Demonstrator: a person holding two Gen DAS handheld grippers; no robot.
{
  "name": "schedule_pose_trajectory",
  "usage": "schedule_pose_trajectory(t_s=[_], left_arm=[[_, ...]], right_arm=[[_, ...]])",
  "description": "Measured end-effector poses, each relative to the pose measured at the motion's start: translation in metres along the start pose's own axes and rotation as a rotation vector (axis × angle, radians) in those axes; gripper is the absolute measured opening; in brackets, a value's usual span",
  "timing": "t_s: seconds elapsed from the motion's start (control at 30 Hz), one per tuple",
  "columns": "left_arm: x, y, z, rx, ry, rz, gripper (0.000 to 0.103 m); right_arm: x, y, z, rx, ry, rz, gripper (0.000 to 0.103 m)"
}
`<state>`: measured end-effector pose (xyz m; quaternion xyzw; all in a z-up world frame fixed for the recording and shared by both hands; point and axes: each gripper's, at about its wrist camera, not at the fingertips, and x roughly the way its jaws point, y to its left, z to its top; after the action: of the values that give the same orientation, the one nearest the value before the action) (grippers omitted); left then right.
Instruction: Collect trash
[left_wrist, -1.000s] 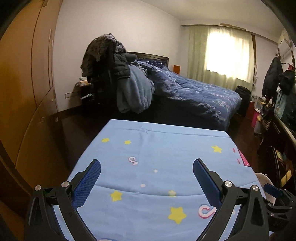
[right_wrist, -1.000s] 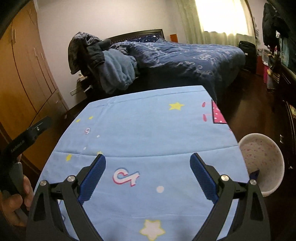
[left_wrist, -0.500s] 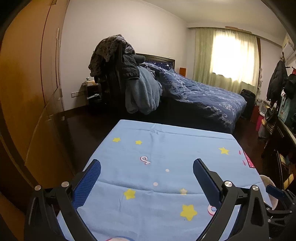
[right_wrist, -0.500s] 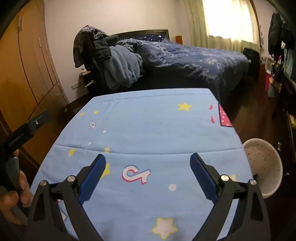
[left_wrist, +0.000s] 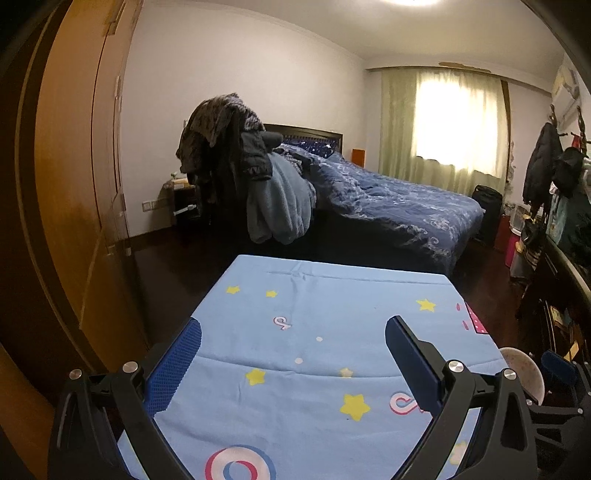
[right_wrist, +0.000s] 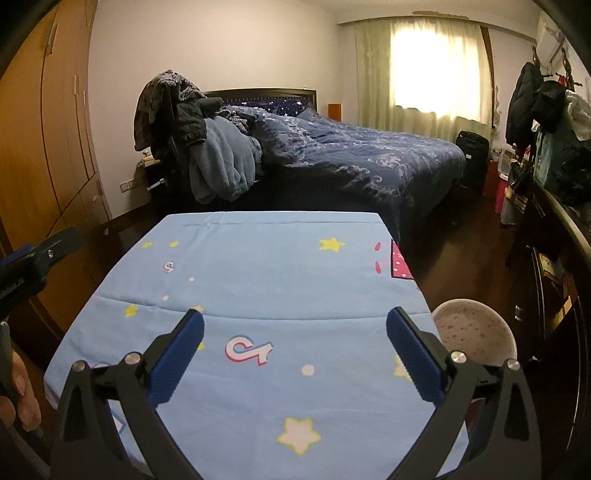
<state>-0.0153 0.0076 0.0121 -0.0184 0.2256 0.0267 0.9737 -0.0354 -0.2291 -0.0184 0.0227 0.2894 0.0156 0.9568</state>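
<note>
A table covered with a light blue cloth with stars (left_wrist: 332, 332) (right_wrist: 266, 273) lies in front of both grippers. I see no trash on it. A round white bin with a speckled inside (right_wrist: 474, 338) stands at the table's right side; its rim shows in the left wrist view (left_wrist: 524, 373). My left gripper (left_wrist: 293, 343) is open and empty above the near part of the cloth. My right gripper (right_wrist: 295, 338) is open and empty above the cloth too. The left gripper's body shows at the left edge of the right wrist view (right_wrist: 33, 266).
A bed with a dark blue quilt (right_wrist: 362, 155) stands beyond the table. A chair piled with clothes (left_wrist: 236, 166) is at its left. Wooden wardrobes (left_wrist: 74, 184) line the left wall. Hanging coats and a dark cabinet (right_wrist: 546, 206) fill the right side.
Both grippers have pulled back and tilted up: the table sits lower and farther in both views and more of the room shows. Both stay open and empty.
</note>
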Motion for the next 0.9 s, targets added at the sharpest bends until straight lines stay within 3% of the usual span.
schedule_pose_trajectory(t_s=[0.9], left_arm=[[0.011,-0.011,-0.005,-0.001,0.036,-0.033,0.099]], right_arm=[[0.010,-0.009,0.000,0.026,0.039,0.003,0.099]])
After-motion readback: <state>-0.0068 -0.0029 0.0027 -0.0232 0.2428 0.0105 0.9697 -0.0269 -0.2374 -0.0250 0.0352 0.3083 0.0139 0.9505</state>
